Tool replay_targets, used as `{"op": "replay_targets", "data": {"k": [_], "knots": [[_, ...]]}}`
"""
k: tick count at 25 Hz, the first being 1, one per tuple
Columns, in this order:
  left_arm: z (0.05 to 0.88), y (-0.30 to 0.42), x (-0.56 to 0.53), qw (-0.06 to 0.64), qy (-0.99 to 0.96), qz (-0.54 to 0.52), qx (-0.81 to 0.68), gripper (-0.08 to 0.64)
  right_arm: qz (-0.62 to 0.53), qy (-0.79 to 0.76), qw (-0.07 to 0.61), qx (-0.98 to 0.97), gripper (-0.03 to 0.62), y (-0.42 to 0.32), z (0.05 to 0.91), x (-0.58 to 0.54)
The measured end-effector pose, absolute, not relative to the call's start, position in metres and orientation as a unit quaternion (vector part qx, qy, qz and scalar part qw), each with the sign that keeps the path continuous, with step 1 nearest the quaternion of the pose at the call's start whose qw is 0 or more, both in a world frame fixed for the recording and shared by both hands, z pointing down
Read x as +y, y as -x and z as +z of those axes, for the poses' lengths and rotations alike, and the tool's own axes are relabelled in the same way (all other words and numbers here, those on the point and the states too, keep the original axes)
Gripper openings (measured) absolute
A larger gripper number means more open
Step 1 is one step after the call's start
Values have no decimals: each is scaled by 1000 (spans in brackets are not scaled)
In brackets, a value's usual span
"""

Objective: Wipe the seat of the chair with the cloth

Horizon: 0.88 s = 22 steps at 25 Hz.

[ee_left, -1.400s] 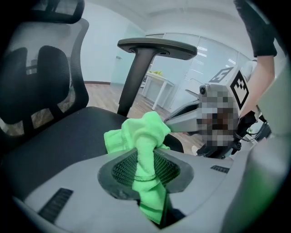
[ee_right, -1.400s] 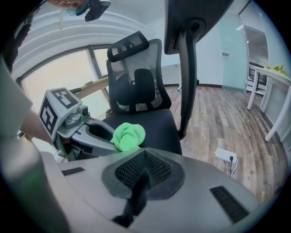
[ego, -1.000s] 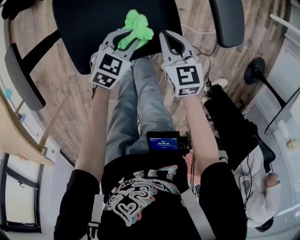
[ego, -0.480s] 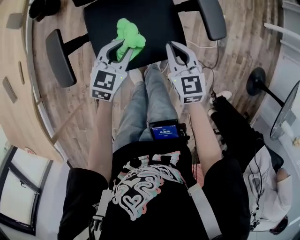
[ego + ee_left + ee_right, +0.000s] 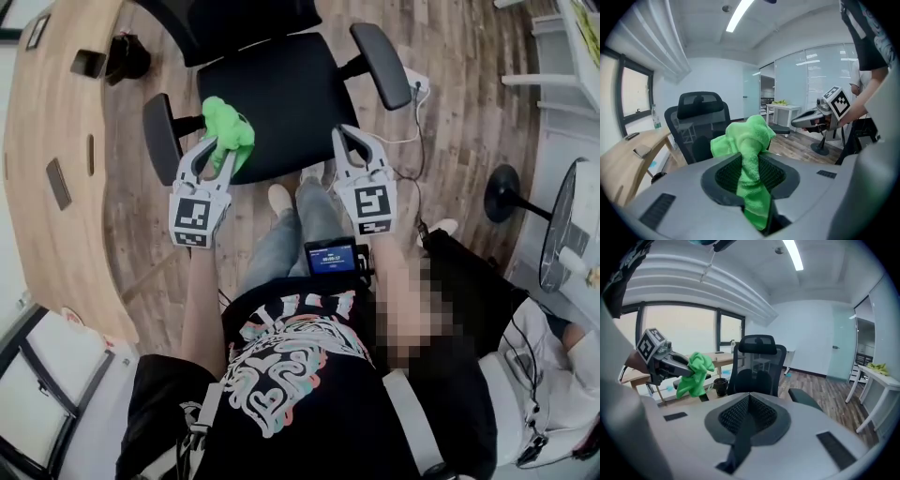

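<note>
The cloth [image 5: 746,154] is bright green terry, bunched into a crumpled wad. It is pinched between the closed jaws of the left gripper [image 5: 217,150], with its loose end flopping above them. It is held up off the chair [image 5: 757,364], a black office chair with a mesh back, a headrest and padded armrests. The chair's flat black seat [image 5: 281,103] lies below, and the cloth hangs over the corner by one armrest.
</note>
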<state>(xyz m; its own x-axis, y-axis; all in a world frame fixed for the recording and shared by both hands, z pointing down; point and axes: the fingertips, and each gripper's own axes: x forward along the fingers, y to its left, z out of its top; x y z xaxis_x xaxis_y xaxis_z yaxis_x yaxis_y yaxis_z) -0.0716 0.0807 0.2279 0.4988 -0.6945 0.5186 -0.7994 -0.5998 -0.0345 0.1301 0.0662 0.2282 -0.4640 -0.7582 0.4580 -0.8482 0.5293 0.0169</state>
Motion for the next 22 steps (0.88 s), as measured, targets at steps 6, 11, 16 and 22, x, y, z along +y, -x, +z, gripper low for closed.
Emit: {"op": "replay_targets", "data": {"k": [6, 11, 16, 22], "knots": [[195, 89, 74, 95, -853, 226, -461, 97, 94, -496, 181, -844, 2, -137, 181, 62], [161, 93, 68, 89, -853, 179, -482, 97, 80, -497, 154, -850, 2, -122, 150, 60], [130, 85, 61, 73, -856, 138, -494, 97, 56, -475, 137, -868, 2, -106, 120, 63], [103, 72, 63, 53, -864, 129, -483, 97, 69, -487, 123, -862, 2, -108, 107, 68]]}}
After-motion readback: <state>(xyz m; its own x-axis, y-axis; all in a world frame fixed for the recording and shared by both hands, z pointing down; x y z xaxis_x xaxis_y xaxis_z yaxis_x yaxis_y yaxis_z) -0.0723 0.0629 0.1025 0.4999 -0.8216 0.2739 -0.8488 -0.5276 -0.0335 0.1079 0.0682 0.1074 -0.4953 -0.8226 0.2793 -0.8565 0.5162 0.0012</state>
